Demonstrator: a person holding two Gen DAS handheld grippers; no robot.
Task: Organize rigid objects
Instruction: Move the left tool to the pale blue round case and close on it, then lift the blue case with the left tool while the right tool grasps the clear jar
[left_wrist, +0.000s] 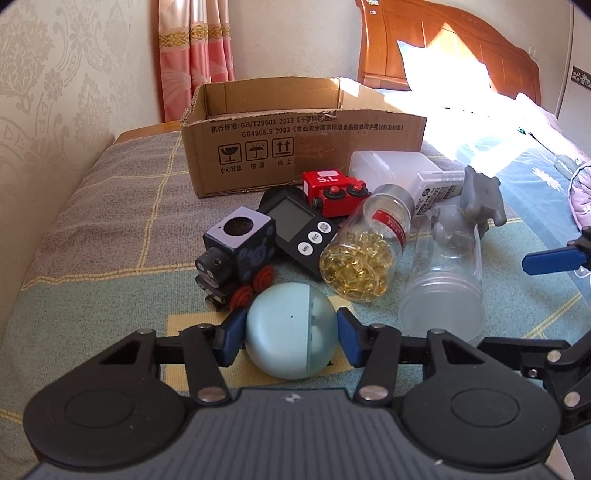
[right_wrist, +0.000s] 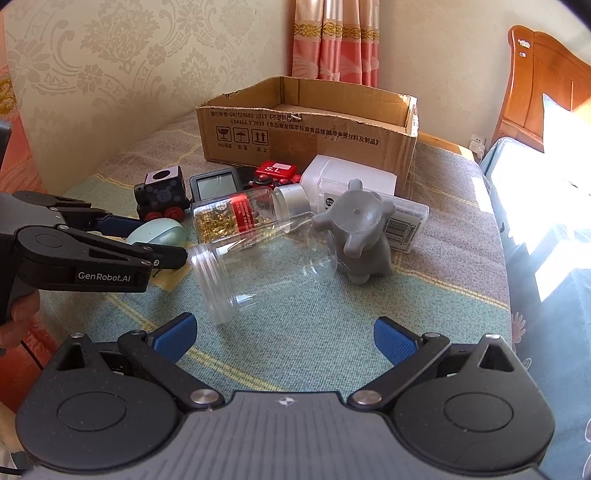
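Left tongs (left_wrist: 291, 334) clamped on a smooth pale mint-green plastic egg-shaped case (left_wrist: 291, 330), matte with a faint seam; right tongs (right_wrist: 284, 336) spread wide, empty.

Checked bedcover (right_wrist: 332, 332) carries cardboard box (right_wrist: 306, 129), toys, bottles.

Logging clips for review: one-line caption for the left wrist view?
Left tongs shut on pale blue egg-shaped case on the bed, toys and jars ahead, cardboard box behind.
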